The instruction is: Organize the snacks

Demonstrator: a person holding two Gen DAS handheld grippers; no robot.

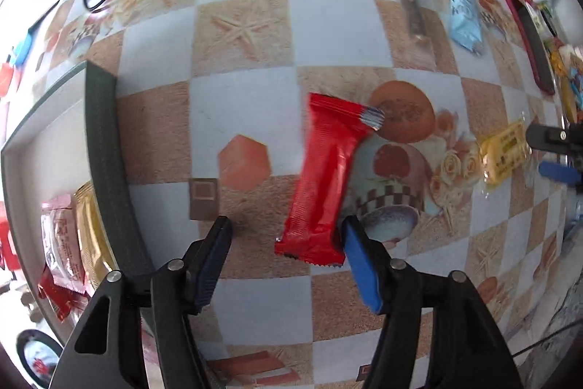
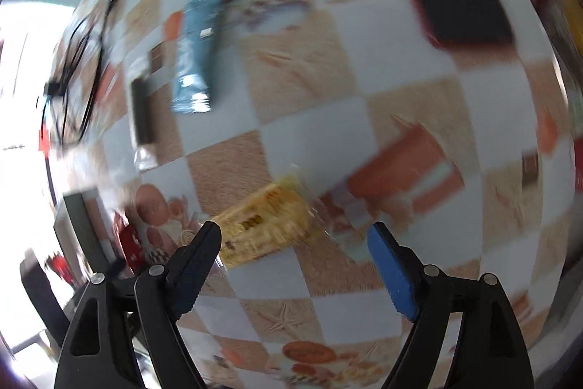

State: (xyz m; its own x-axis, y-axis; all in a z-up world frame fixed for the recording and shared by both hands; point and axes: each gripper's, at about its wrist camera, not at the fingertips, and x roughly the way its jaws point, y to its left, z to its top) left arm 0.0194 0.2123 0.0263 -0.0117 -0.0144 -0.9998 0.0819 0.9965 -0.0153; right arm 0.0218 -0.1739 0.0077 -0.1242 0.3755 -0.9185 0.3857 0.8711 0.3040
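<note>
Between the spread, empty left gripper [image 1: 288, 243] fingers lies a light, slippery red wrapper [image 1: 326, 177], best pinched mid-body.

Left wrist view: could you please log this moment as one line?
left gripper: open | red bar: on table, unheld | tray: left, holds snacks

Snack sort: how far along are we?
Partly done. A few packets already lie in the grey tray. Nothing is gripped: the left hand-held gripper hangs open by the red packet, the right hand-held gripper open over the yellow packet. Also loose on the table: the blue packet and a dark bar.
</note>
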